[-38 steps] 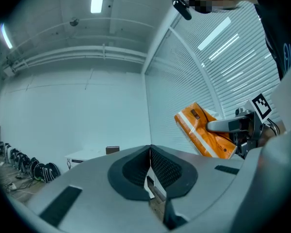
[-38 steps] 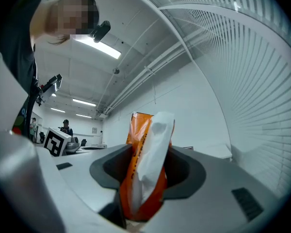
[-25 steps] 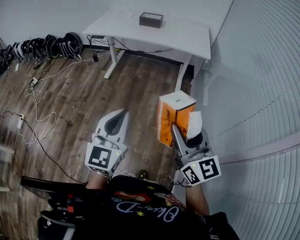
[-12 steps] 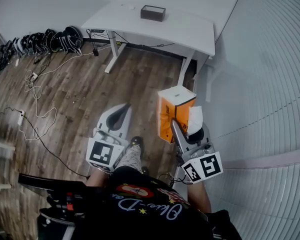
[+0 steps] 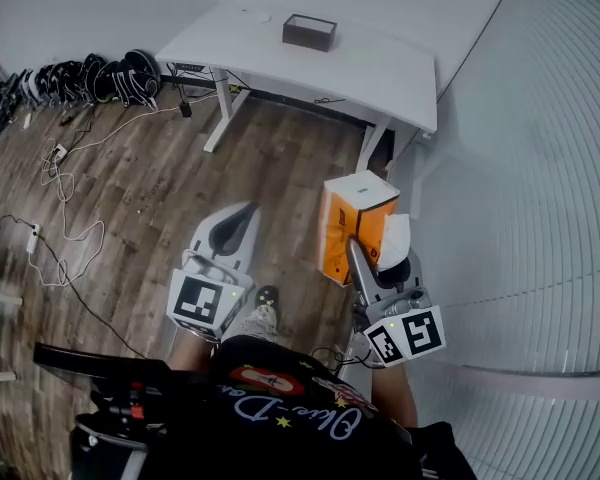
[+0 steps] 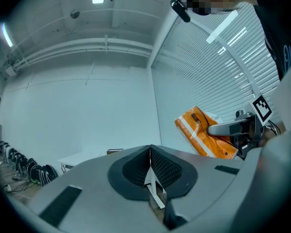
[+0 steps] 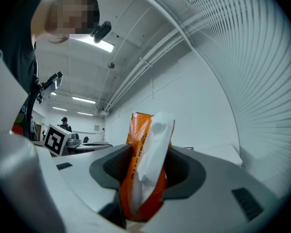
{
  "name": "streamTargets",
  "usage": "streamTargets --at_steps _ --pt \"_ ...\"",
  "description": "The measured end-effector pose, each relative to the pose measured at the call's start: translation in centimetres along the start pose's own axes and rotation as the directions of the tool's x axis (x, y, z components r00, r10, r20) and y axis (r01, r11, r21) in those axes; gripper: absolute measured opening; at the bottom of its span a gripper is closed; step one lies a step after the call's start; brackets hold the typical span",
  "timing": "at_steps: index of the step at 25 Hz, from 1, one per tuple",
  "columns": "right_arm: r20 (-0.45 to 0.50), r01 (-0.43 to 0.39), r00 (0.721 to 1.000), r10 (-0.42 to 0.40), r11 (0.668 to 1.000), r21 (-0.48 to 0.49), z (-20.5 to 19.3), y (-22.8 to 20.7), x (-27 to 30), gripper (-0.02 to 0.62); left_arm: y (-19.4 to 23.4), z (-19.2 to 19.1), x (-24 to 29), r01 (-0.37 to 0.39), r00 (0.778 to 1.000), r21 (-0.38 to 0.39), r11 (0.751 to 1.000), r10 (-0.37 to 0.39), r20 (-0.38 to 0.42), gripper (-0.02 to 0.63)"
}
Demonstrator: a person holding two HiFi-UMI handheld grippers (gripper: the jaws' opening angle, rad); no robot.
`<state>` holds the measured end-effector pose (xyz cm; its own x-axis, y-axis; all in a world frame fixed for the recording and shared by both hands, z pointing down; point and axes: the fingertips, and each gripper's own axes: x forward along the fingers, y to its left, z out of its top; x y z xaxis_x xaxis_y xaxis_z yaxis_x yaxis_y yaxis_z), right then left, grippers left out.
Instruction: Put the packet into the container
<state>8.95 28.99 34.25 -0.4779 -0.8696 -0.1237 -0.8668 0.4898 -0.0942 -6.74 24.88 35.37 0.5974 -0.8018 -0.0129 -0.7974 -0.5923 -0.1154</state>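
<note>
Gripping the orange packet [image 5: 354,220], the right claw [image 5: 353,256] hangs over the wood floor [image 5: 130,208]; the left claw [image 5: 238,230] beside it is closed.

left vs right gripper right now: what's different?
The left gripper has its jaws together; the right gripper has its jaws kept apart by the orange packet. The left gripper carries nothing; the right gripper is clamped on the packet, which sticks out past its tips. Shared: both are grey and point the same way, toward the white table.
</note>
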Motion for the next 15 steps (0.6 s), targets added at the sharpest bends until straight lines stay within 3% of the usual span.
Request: streamTargets --at_steps 15 --pt "0.011 0.039 0.999 -0.039 0.999 -0.022 0.0 -5.6 17.3 0.198 12.9 -0.3 12.8 0.033 0.999 0.007 0.999 -0.033 0.024 0.009"
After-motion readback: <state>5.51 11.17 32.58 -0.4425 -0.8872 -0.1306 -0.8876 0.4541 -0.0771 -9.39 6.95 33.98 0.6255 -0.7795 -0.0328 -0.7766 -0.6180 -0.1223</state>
